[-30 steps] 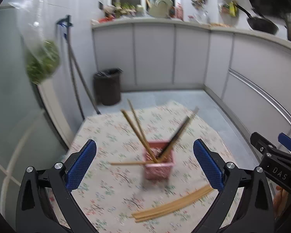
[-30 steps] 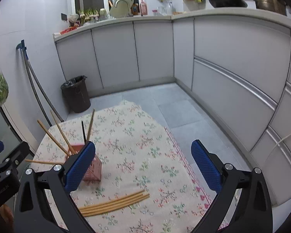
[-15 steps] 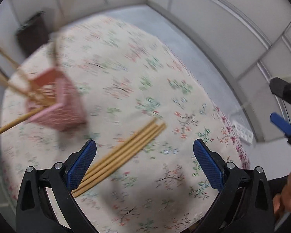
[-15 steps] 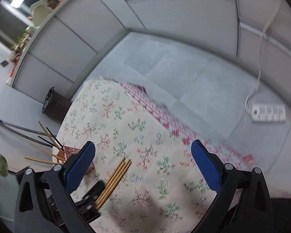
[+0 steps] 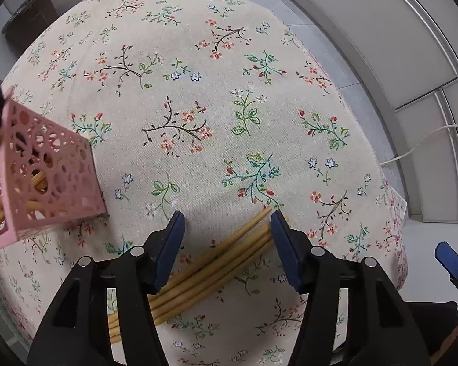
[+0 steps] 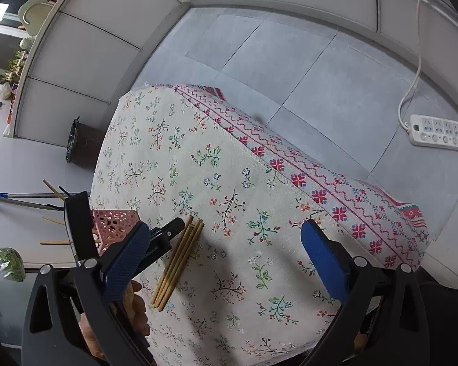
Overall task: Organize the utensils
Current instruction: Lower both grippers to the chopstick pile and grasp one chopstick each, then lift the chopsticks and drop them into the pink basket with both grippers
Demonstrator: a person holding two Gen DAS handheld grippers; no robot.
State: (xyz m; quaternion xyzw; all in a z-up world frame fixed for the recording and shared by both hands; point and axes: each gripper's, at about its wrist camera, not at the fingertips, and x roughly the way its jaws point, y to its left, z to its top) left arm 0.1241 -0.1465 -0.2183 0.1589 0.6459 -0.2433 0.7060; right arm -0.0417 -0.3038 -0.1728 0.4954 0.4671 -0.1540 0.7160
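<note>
A bundle of several bamboo chopsticks [image 5: 216, 262] lies loose on the flowered tablecloth [image 5: 180, 97]. My left gripper [image 5: 227, 213] points straight down over it, jaws closing, with the bundle's far end between them. The right pad is at the bundle's tip; the left pad stands clear of it. A pink perforated holder [image 5: 45, 177] with more chopsticks stands at the left. In the right wrist view, the bundle [image 6: 180, 259] and the holder [image 6: 113, 222] lie at the lower left. My right gripper [image 6: 226, 225] hovers open above the cloth, with nothing gripped.
The table's right edge, with a red-patterned hem [image 6: 320, 195], drops to a grey tiled floor. A white power strip [image 6: 436, 131] lies on the floor. A dark bin [image 6: 79, 143] stands beyond the table by white cabinets. A bag of greens [image 6: 10, 262] hangs at the left.
Both grippers have tipped down and sunk toward the table. My left gripper has come over the loose bundle, and its jaws have narrowed from wide open.
</note>
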